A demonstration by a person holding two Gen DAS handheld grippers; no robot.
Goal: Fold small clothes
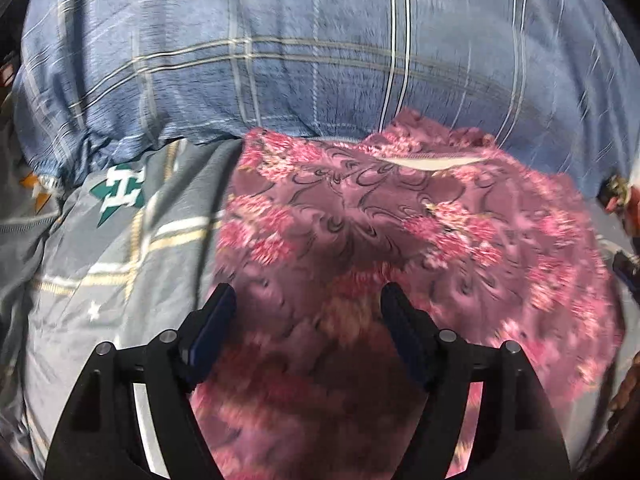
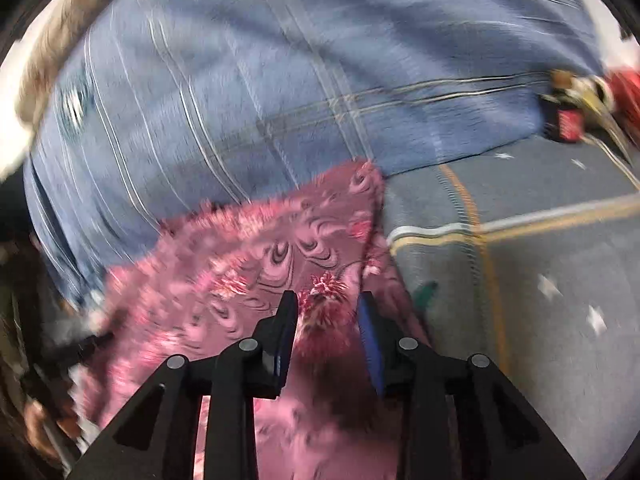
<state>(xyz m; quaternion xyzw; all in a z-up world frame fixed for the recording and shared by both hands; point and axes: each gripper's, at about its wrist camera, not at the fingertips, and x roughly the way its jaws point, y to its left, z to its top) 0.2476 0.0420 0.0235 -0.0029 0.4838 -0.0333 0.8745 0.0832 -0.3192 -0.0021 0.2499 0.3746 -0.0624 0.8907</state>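
Observation:
A pink floral garment (image 1: 360,220) lies spread on a grey bedsheet (image 1: 100,260), a pale inner band showing near its far edge. My left gripper (image 1: 308,294) hovers over the garment's near part with its jaws wide apart and nothing pinched. In the right wrist view the same garment (image 2: 240,264) runs to a pointed corner at the far right. My right gripper (image 2: 328,300) stands over its right edge, jaws partly apart; cloth shows in the gap but the pads do not press it. Both views are blurred.
A bulky blue plaid duvet (image 1: 280,60) rises just behind the garment and fills the far side (image 2: 240,80). Grey sheet with yellow and white lines (image 2: 540,260) lies to the right. Small red and black items (image 2: 568,120) sit at the far right edge.

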